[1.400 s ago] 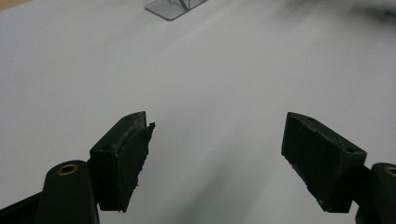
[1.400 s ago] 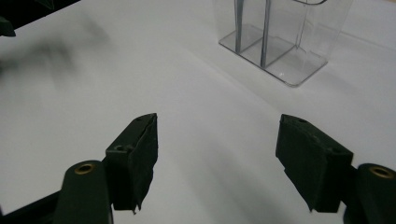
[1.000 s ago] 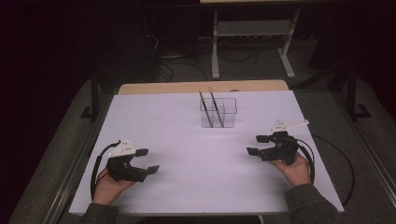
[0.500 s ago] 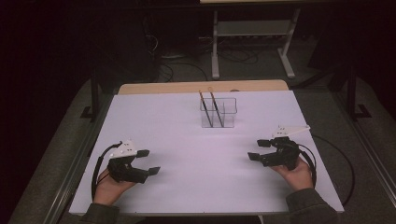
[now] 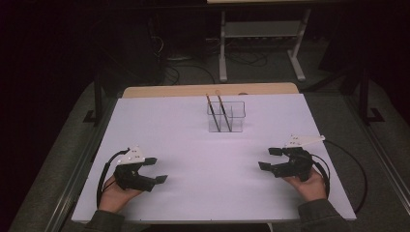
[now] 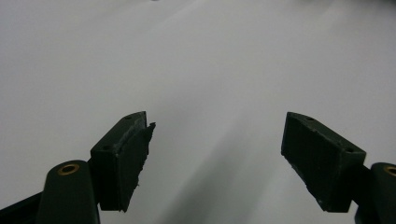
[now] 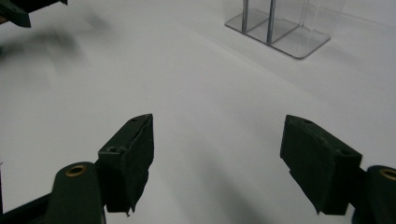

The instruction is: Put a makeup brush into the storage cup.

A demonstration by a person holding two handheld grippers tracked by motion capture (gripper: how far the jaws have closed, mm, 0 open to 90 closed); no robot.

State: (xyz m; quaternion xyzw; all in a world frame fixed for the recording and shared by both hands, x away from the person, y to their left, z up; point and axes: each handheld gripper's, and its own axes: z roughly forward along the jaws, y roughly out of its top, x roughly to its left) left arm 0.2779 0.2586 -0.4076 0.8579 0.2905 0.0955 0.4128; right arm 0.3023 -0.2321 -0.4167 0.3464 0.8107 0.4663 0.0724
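Note:
A clear plastic holder with two compartments stands at the far middle of the white table, and two thin dark sticks lean in it. My left gripper rests near the front left, held in a hand, its jaws wide apart with nothing between them. My right gripper lies at the front right, also open and empty, pointing toward the table's middle. In the left gripper view the left gripper faces bare white tabletop. In the right gripper view the right gripper faces the holder, well ahead to its right.
A wooden strip runs along the table's far edge. Behind it stands a metal stand among floor cables. A black cable loops off the right gripper near the table's right edge. The left gripper's tip shows in the right gripper view's top left corner.
My right gripper has slid a little toward the table's near edge. The left gripper and the holder have stayed put.

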